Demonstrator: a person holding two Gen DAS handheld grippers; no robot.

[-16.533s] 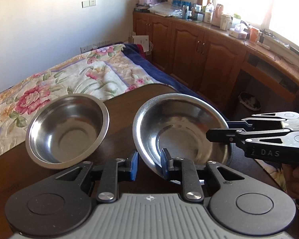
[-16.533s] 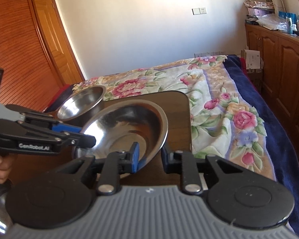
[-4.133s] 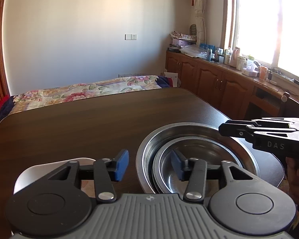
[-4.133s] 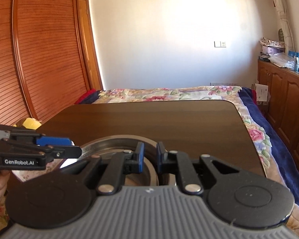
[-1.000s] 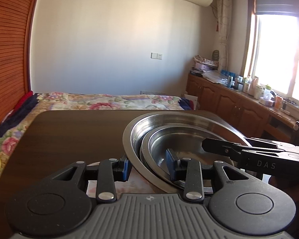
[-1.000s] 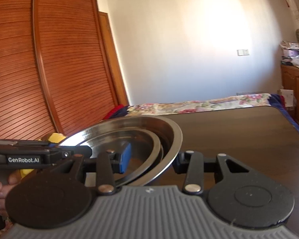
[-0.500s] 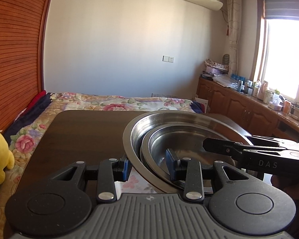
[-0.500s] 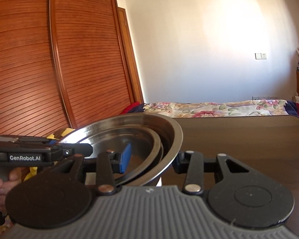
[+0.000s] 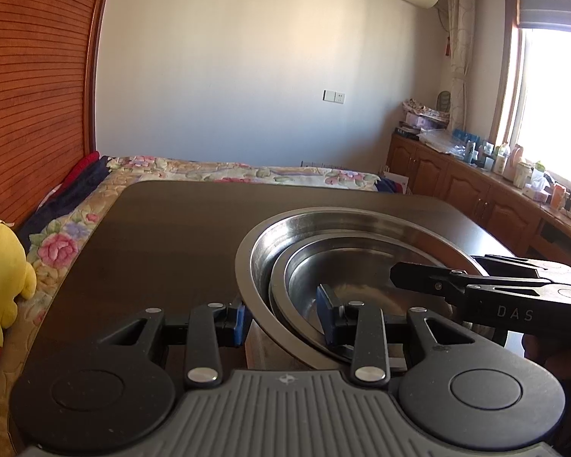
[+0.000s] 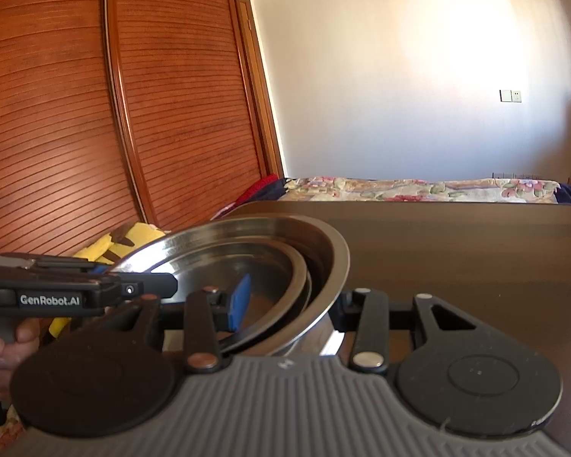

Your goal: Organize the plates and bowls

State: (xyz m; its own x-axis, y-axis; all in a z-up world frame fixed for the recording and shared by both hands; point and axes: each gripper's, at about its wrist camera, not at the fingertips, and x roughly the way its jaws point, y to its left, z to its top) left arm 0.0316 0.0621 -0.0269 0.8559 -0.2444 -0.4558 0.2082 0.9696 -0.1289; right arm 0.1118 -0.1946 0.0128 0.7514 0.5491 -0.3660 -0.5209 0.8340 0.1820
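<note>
- We see a nested stack of steel bowls point(image 9: 361, 262), a smaller bowl point(image 10: 262, 278) inside the larger, above the near part of the dark table point(image 9: 163, 236).
- Left gripper point(image 9: 281, 318) is clamped on the stack's rim at one side, pads partly apart.
- Right gripper point(image 10: 289, 302) grips the opposite rim likewise.
- A yellow plush toy point(image 9: 0, 266) sits on the floral bedspread point(image 9: 247, 171) left of the table.
</note>
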